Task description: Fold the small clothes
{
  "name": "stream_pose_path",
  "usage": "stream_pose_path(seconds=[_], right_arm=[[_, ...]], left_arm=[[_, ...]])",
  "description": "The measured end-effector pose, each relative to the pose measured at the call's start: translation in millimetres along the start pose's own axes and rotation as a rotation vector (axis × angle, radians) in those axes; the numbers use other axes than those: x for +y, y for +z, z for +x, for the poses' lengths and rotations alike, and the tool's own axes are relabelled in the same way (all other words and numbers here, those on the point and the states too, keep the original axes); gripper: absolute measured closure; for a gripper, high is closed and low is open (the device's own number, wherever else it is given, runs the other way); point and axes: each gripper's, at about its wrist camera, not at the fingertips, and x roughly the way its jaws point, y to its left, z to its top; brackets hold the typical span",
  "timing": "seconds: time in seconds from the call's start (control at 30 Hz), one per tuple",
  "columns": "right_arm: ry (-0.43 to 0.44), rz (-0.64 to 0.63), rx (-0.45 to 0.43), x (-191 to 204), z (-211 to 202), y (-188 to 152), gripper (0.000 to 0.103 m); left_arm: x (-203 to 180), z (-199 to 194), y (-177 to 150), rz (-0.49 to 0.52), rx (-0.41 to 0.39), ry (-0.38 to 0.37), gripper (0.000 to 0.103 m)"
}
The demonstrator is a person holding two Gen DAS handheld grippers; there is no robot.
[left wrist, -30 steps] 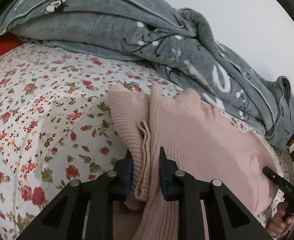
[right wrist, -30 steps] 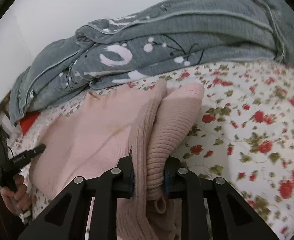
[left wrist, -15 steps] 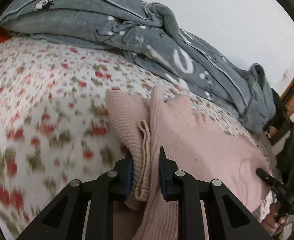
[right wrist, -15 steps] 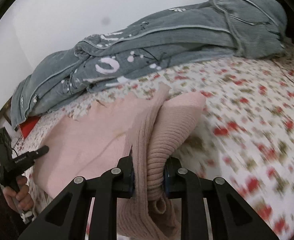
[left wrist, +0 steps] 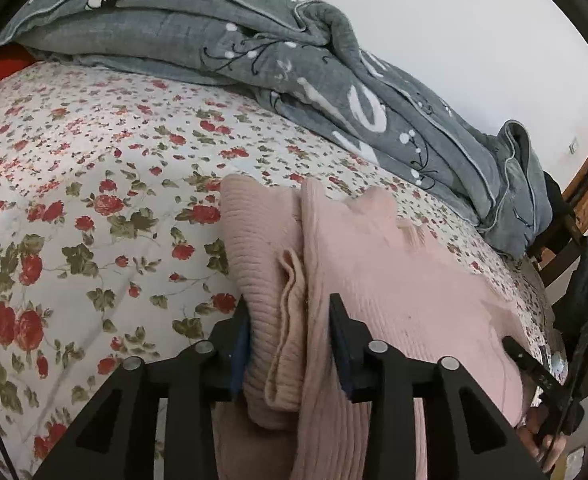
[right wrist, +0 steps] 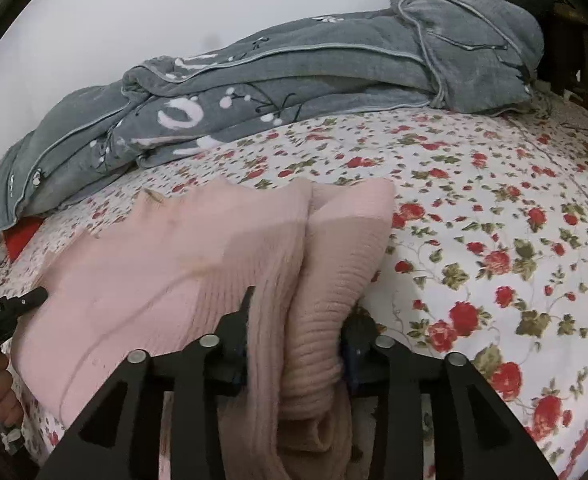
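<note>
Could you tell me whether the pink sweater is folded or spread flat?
Folded: the pink sweater lies doubled on the bed, its ribbed edge bunched in layers at both sides.

Both grippers let go of the pink sweater

The left gripper (left wrist: pixel 290 340) and the right gripper (right wrist: pixel 296 338) have just been opening, and their jaws stand wider than a second ago. The bunched edge of the pink sweater (left wrist: pixel 394 280) sits looser between them, no longer squeezed tight.

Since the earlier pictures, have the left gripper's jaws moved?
Yes. The left gripper has just been opening: its jaws stand wider apart around the bunched pink sweater, which is between them over the flowered bedsheet.
</note>
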Motion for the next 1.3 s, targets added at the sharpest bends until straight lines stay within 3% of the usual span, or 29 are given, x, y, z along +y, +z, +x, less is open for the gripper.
stream_pose_path(seconds=[0.1,0.2,0.4,0.53,0.6,0.73,0.9,1.07,1.3], right_arm=[[-0.088,-0.01,-0.029,7.7,-22.7,4.6,0.06],[-0.114,-0.068,-0.083,30.3,-46.5,4.1,0.06],[0.01,-0.199,-0.101,95.4,-58.5,-18.0,0.054],[0.002,-0.244,-0.106,125.3,-42.7,-35.8,0.055],[0.014,-0.262,-0.062,135.6,-23.2,-43.4,0.056],[-0.032,-0.3,-0.079,144.5,-8.0,-48.8,0.056],[0.02,-0.258,-0.082,135.2,-4.5,-51.6,0.055],[0.005,-0.282,-0.105,138.1,-6.8,-57.5,0.055],[0.027,-0.269,-0.103,136.2,-9.3,-58.7,0.055]], left_arm=[[-1.7,5.0,0.9,0.008,0.0,0.028,0.064],[-3.2,7.9,0.0,0.004,-0.003,0.045,0.06],[-8.8,7.8,-3.4,0.021,-0.012,0.085,0.059],[-10.4,7.0,-4.6,0.036,-0.019,0.102,0.058],[-12.2,6.1,-5.5,0.054,-0.025,0.116,0.058],[-16.4,3.9,-8.6,0.086,-0.041,0.134,0.058],[-16.9,4.4,-10.8,0.087,-0.061,0.136,0.058],[-16.4,8.5,-13.4,0.092,-0.072,0.147,0.056],[-8.4,11.0,-11.8,0.038,-0.052,0.103,0.053]])
